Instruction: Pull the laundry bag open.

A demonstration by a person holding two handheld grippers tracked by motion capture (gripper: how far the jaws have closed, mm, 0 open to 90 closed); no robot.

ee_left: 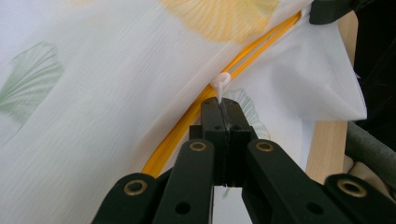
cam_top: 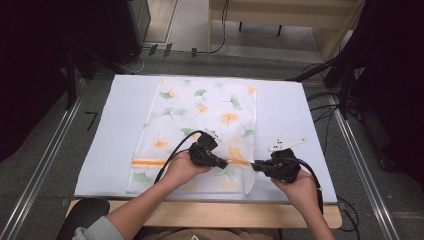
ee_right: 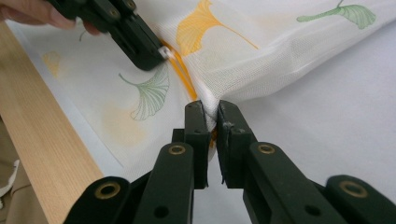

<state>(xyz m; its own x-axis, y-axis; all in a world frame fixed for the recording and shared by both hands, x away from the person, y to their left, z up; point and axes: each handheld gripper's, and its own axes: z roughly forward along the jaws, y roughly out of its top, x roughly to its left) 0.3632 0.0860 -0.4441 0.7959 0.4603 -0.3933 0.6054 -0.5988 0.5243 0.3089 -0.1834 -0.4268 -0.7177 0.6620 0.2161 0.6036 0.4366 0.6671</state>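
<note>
Presently the zipper pull (ee_left: 220,84) is pinched in the closed left gripper (cam_top: 223,163), and the bag (cam_top: 200,130) end of the orange zipper (cam_top: 150,162) is clamped by the right gripper (cam_top: 255,165), so that the zipper's long axis runs away from that clamp toward the bag's far edge.

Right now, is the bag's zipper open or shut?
Cannot tell. The left claw pinches the white zipper pull on the orange zipper, whose teeth are too small to read.

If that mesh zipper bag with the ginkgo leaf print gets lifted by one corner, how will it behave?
The mesh bag would probably hang limp: it bunches and creases where the right gripper pinches its edge. It looks thin and see-through, so likely very light. Pulling the white zipper pull, held by the left gripper, may drag the bag along.
</note>
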